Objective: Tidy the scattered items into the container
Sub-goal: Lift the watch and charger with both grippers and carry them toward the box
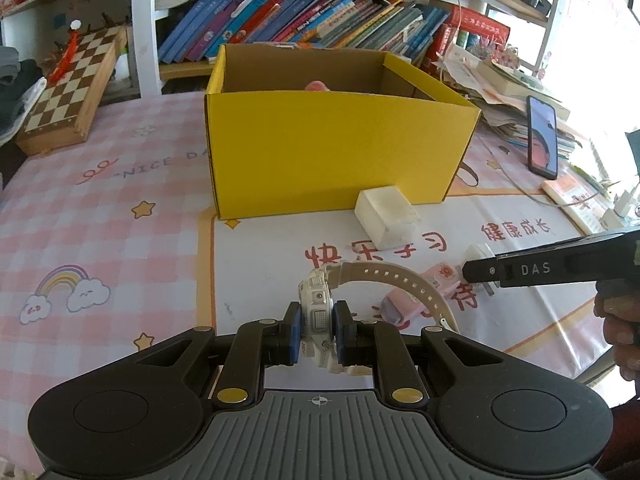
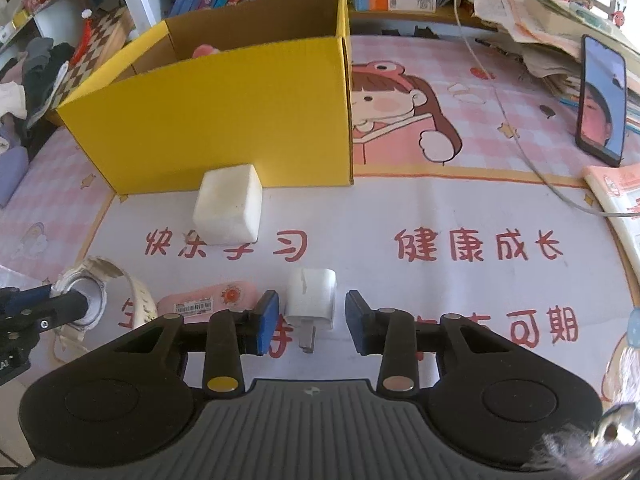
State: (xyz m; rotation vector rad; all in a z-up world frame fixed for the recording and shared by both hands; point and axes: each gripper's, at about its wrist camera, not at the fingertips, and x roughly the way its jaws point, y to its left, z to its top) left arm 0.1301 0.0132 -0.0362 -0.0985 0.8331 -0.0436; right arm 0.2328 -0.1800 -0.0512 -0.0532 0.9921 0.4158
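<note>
Two close wrist views angled down over the table, both facing the yellow box (image 1: 336, 152)

My desk (image 1: 100, 208) is covered by a pink checked cloth printed with stars, a rainbow and red Chinese characters. Behind it stands a white-framed shelf (image 1: 142, 28) packed with leaning colourful books (image 1: 296, 12). A wooden chessboard (image 1: 72, 88) lies to the left, and a heap of papers (image 2: 532, 20) with a propped phone (image 2: 602, 100) to the right. Bright daylight washes in from the right.
</note>
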